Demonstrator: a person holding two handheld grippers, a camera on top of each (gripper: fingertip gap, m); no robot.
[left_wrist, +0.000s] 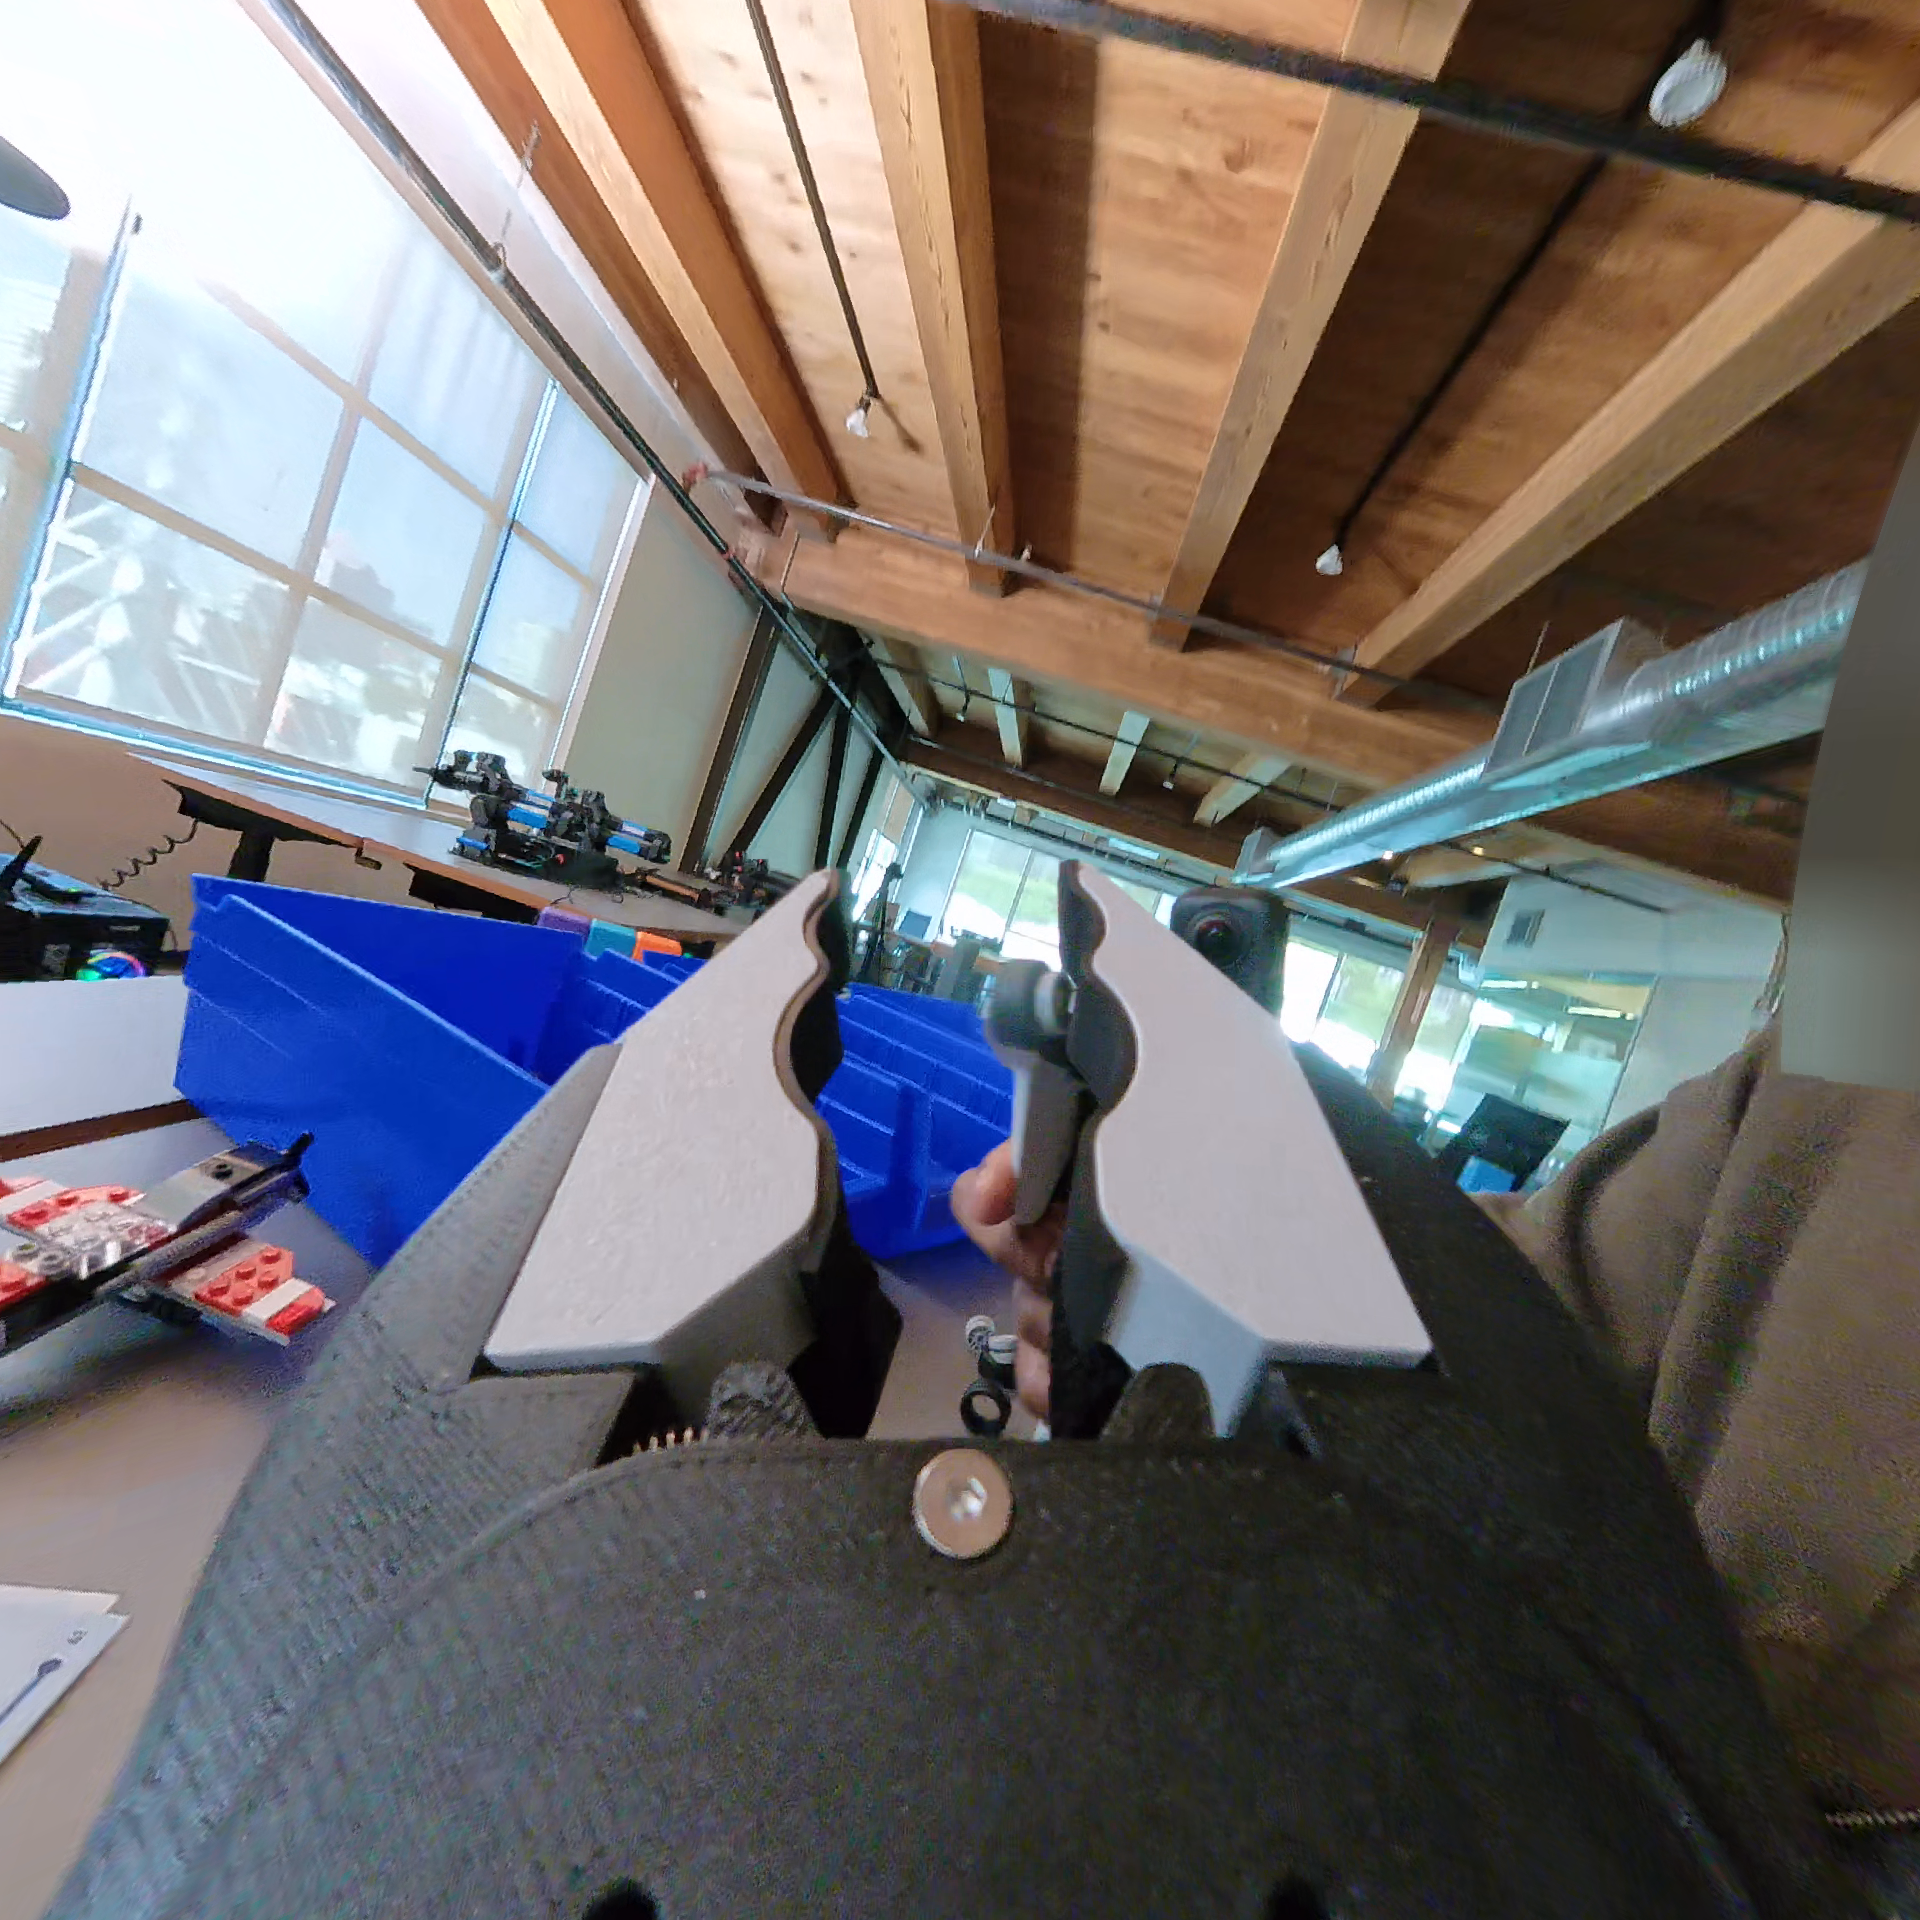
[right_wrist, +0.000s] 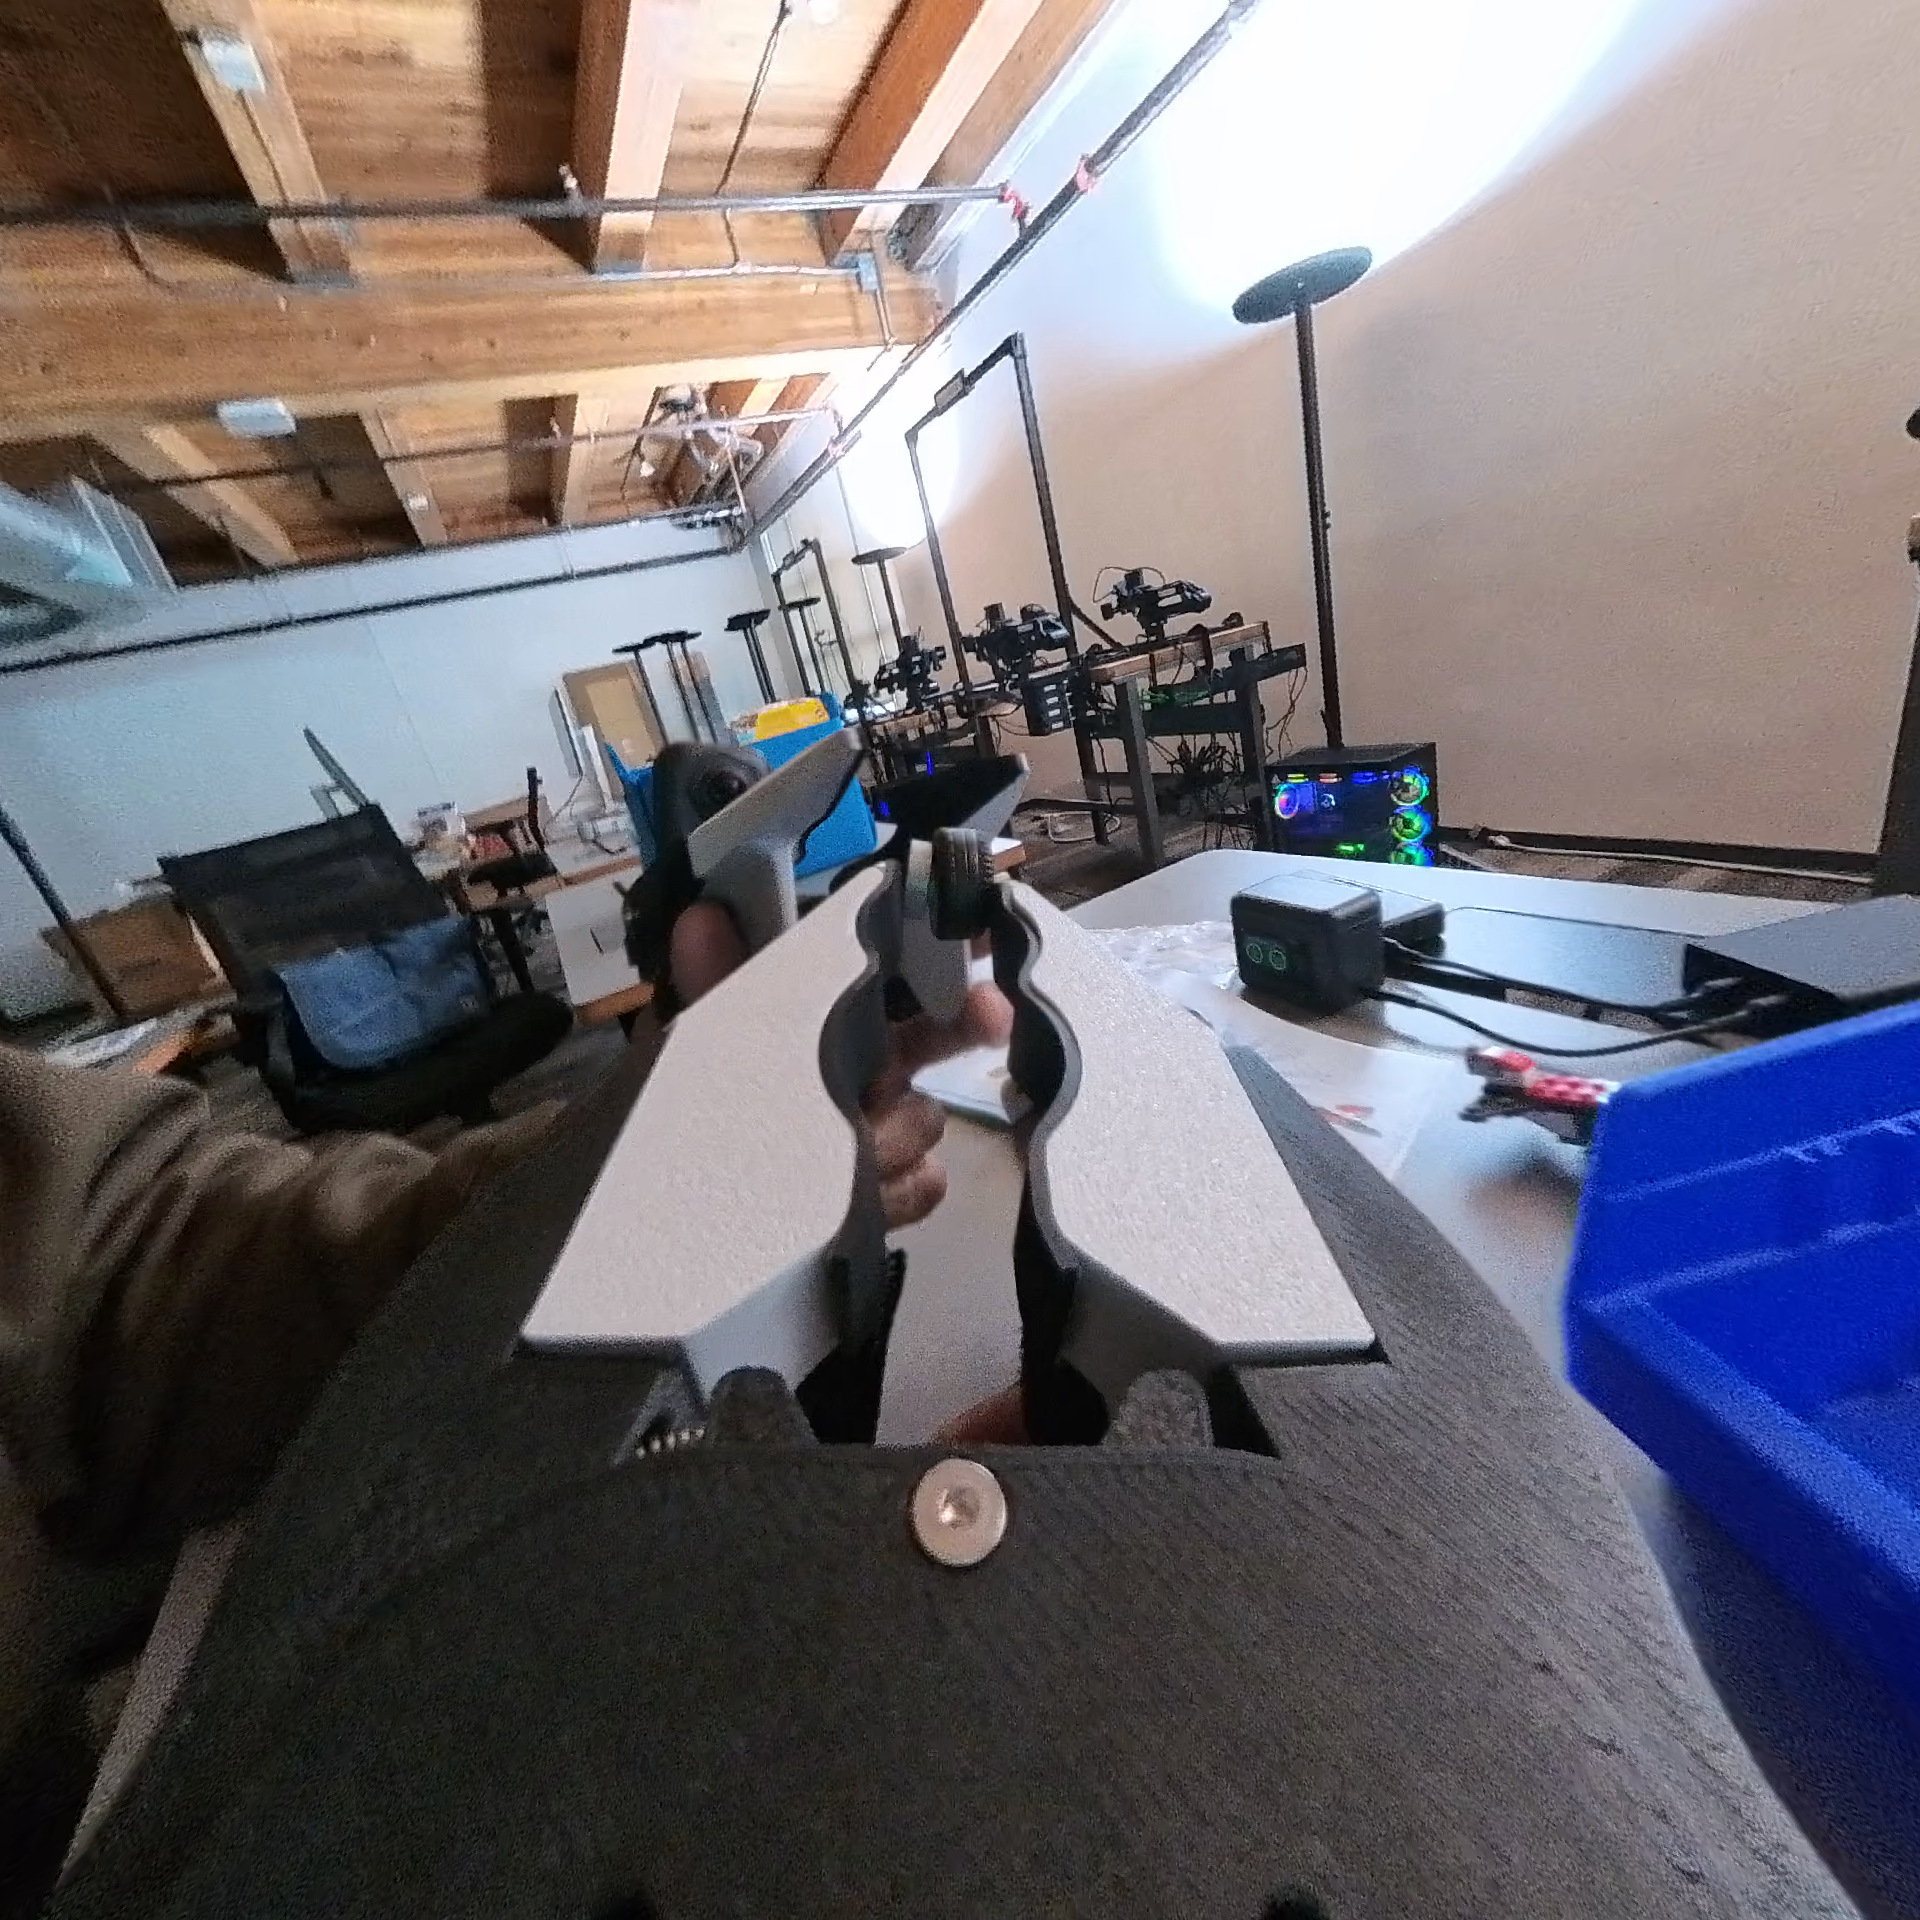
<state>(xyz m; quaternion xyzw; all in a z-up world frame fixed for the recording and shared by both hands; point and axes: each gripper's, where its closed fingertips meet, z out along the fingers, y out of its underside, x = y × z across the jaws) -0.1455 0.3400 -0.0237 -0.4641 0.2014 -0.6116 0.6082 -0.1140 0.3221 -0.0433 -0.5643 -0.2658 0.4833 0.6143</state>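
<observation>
Blue bin (left_wrist: 343, 1049) at left centre, left gripper (left_wrist: 945, 914) at frame centre with jaws parted wide and bare, right gripper (right_wrist: 940, 873) at centre closed on small black wheel (right_wrist: 961, 883) on grey piece, red brick model (left_wrist: 125, 1257) at lower left.

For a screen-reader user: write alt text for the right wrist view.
The right gripper grips a small grey piece with a black wheel between its fingers. Just beyond it is the left gripper, fingers apart. To the right, a grey table bears a black box and a blue bin.
</observation>
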